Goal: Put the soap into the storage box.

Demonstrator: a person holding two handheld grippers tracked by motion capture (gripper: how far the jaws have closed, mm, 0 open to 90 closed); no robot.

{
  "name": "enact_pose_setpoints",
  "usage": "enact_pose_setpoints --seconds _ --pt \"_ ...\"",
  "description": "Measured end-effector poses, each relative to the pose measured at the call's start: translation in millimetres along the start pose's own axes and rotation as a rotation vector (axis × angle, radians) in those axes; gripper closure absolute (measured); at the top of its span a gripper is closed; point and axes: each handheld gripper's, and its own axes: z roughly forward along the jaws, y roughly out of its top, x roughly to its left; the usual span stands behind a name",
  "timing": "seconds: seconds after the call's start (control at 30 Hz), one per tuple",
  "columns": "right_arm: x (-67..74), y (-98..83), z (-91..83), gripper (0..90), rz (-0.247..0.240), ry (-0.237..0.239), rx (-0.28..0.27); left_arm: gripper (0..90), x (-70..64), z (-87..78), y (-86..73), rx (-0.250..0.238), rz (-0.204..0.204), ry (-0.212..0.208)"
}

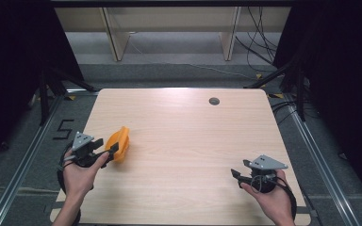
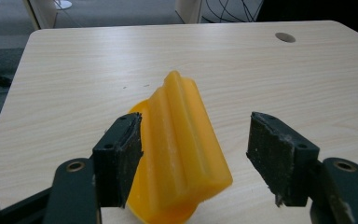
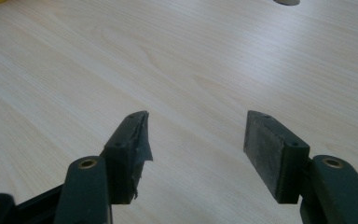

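Left gripper [image 2: 193, 154]: jaws released around orange plastic piece [image 2: 179, 154], gap on 1 side. Right gripper [image 3: 196, 154]: jaws apart, over bare table [image 3: 177, 60].

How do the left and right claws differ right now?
The left claw has the orange ridged block between its jaws, with a clear gap on one side; the right claw has only bare table between its jaws. The left sits at the table's left edge, the right near the front right corner. Both are open.
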Motion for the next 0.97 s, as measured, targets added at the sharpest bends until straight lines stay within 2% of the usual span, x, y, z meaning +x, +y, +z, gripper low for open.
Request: enact_pose_setpoints --seconds 0.07,0.13,0.2,0.27,0.37,0.4,0.5,0.53,0.6,0.63,0.67,0.7,0.8,0.87,0.97 --pt "-1.2 0.5 -0.6 40.8 -0.001 0.019 0.007 34.1 2.9 -6.5 -4.8 -0.016 0.001 -0.018" --pt "0.9 0.3 -1.6 40.8 0.008 -0.022 -0.008 33.4 6.3 -13.7 -10.6 -0.031 0.014 -0.030" --pt "0.1 0.7 -1.7 40.8 -0.001 -0.023 -0.011 32.3 10.1 -19.7 -18.4 -0.060 0.016 -0.048" --pt "-0.2 0.5 -1.7 40.9 0.001 -0.026 -0.012 31.4 13.0 -25.2 -28.2 -0.071 0.041 -0.052" --pt "-0.7 0.7 -1.8 40.9 0.004 -0.024 -0.015 31.1 18.3 -28.6 -46.0 -0.071 0.061 -0.067" --pt "-1.4 0.6 -1.1 40.9 0.006 -0.010 -0.016 31.0 19.8 -28.9 -50.3 -0.075 0.064 -0.075" --pt "-0.2 0.4 -2.8 40.9 0.010 -0.043 -0.016 30.0 21.4 -33.5 -64.9 -0.079 0.092 -0.073" --pt "-1.9 0.7 -3.0 41.0 -0.011 -0.044 -0.022 29.8 21.9 -34.3 -71.0 -0.085 0.102 -0.085" --pt "0.2 0.6 -3.4 41.0 0.030 -0.034 -0.016 29.8 22.0 -35.2 -78.5 -0.077 0.104 -0.092" --pt "-1.4 0.5 -3.3 41.0 0.022 -0.040 -0.020 29.8 21.6 -33.9 -81.4 -0.074 0.092 -0.105" --pt "-3.4 0.7 -1.7 41.1 -0.002 -0.028 -0.027 29.8 22.0 -32.9 -82.2 -0.065 0.091 -0.115" --pt "-1.4 0.2 -3.3 41.1 0.035 -0.045 -0.021 29.7 21.7 -32.2 -82.0 -0.068 0.091 -0.114" --pt "-5.1 1.1 -3.3 42.6 0.000 -0.031 -0.026 30.0 20.9 -28.9 -81.0 -0.047 0.112 -0.110" --pt "-5.5 1.4 -3.5 43.5 -0.001 -0.036 -0.037 30.4 20.0 -27.1 -81.6 -0.023 0.116 -0.105" --pt "-6.3 1.6 -5.0 44.6 -0.006 -0.065 -0.043 30.4 19.1 -26.0 -81.2 -0.026 0.117 -0.118"
